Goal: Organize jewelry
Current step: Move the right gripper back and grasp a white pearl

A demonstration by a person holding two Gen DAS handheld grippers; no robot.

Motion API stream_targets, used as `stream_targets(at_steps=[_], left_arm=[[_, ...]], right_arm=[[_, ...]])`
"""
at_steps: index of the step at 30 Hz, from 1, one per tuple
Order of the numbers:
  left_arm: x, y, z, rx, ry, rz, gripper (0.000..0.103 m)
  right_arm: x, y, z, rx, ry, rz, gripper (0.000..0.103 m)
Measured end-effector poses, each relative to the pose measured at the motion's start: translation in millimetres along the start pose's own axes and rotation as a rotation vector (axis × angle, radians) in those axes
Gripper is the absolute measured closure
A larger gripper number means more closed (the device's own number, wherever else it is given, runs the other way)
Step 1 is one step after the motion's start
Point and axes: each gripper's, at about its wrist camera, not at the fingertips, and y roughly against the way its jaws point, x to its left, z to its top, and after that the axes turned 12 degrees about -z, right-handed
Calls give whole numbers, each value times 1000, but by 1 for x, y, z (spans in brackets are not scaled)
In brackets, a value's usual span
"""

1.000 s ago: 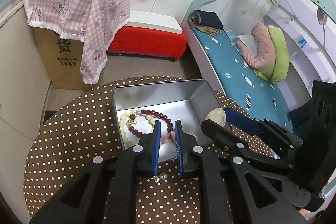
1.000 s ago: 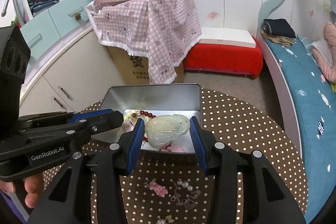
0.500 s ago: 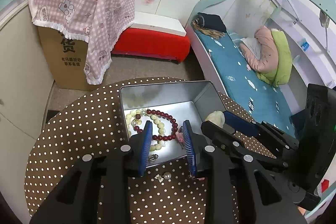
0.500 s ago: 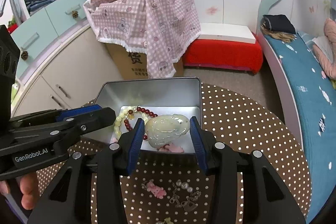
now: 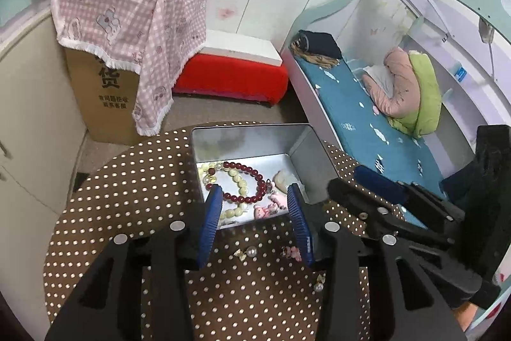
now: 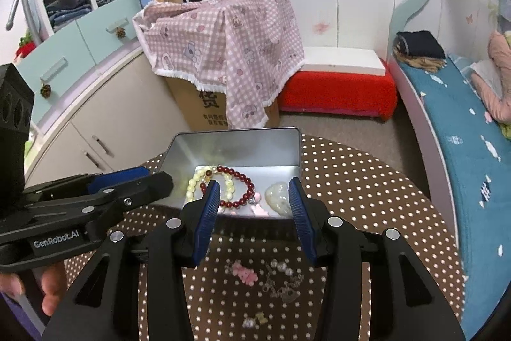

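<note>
Jewelry tin — open rectangular silver metal box at the far side of the round brown polka-dot bench. Inside lie a dark red bead bracelet, a cream bead bracelet and a pale green carved jade pendant. Left tongs have just been opening, nothing between them; right tongs stand apart, empty. Small loose pearl and pink charms remain near — probably light, slippery, best pinched across the middle.

Right gripper hanging open and empty over the tin. Jade pendant lying inside beside the red bracelet and pale bracelet. Pink charm and earrings sitting on the worktop.
</note>
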Motion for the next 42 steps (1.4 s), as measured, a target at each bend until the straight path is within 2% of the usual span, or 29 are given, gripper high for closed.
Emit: stream_targets(at_steps=[2,9,12,19,24,30,34,37,42], left_arm=[[-2,9,-5,-22,-8,14,63],[-5,29,-33,-75,-29,85,62],[-6,32,-46,-82,-42,113,55],[3,24,-75,-39,-24,153,55],[9,16,-90,-2,-8,161,55],[10,12,-94,12,-10,158,55],[8,6,-93,17,-13,155,55],[7,-2,-91,27,-16,150,55],[6,-17,-88,41,-21,151,55]], right_arm=[[-4,9,-5,-8,-1,-7,54],[-16,30,-32,-7,-18,-38,54],[-18,32,-48,6,-24,-48,54],[-1,11,-102,95,2,-49,54],[11,1,-117,109,27,-60,55],[18,-6,-120,113,60,-80,71],[13,-7,-119,107,76,-97,88],[6,-6,-120,105,71,-71,90],[-11,-4,-117,87,39,-81,90]])
